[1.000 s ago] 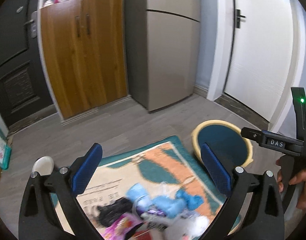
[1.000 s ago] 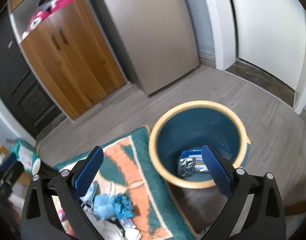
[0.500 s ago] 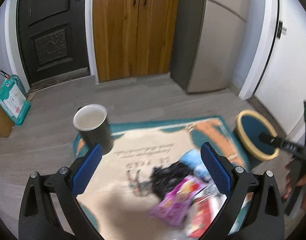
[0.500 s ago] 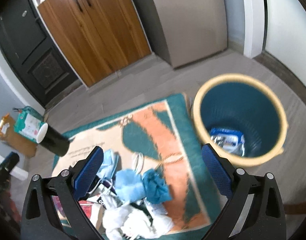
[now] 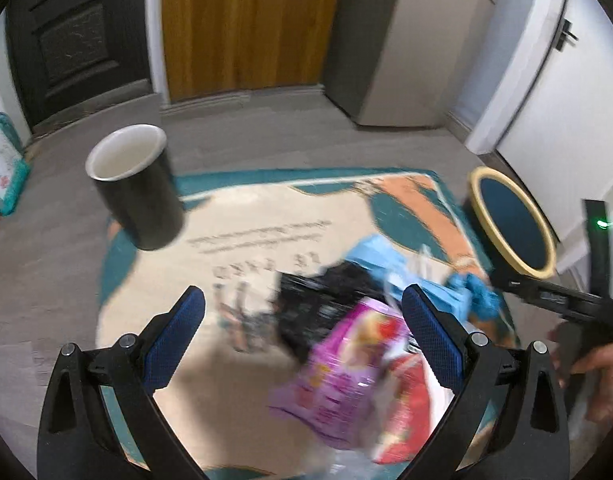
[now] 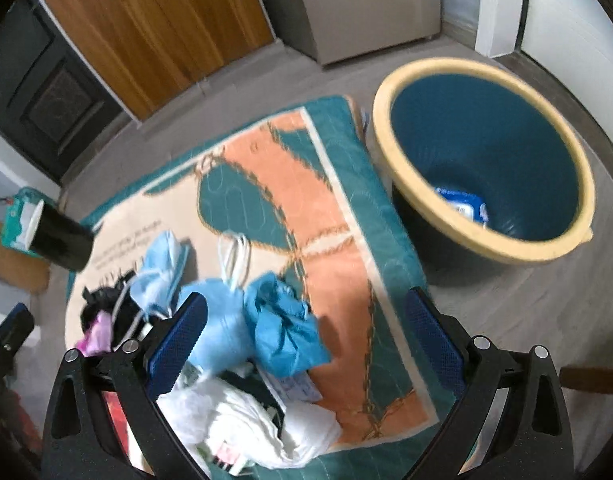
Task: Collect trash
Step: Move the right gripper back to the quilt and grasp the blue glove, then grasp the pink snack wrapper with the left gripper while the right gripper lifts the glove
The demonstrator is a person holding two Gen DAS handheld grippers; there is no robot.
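Both grippers, left [image 5: 302, 320] and right [image 6: 306, 328], hang wide apart and empty over the trash pile [image 6: 226, 344]; bin [image 6: 482, 160] sits beside the rug [image 6: 326, 216].

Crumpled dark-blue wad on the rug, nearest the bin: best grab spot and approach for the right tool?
Pinch the raised, bunched top of the dark-blue wad, coming from above. It sits proud of the rug and lies between the open right tool fingers. Its bin-side edge is clear; the light-blue bag crowds the other, so bias toward the bin.
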